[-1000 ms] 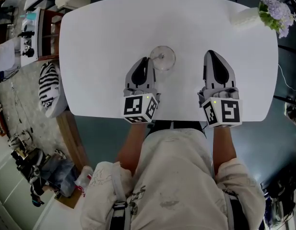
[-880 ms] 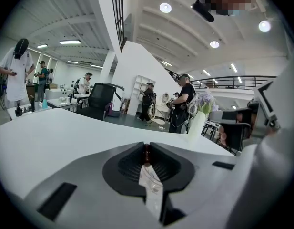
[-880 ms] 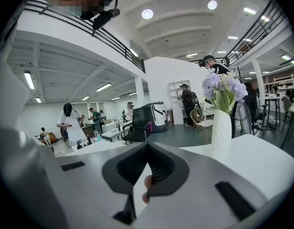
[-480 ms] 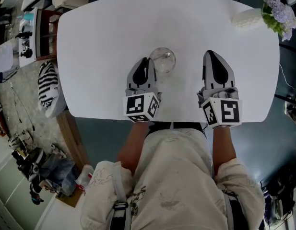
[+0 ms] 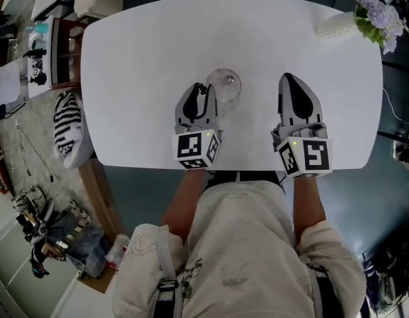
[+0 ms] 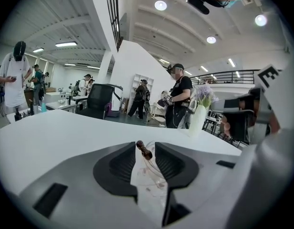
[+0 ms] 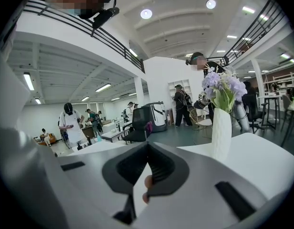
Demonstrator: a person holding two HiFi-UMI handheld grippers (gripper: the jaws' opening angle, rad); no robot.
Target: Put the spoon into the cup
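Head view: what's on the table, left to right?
left claw → glass cup → right claw → white vase → purple flowers

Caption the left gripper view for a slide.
Left claw, jaws just opened, spoon handle between them, the spoon standing in the glass cup.

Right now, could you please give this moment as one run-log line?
left claw: jaws just opening, spoon loose between | spoon: in glass cup | right claw: shut
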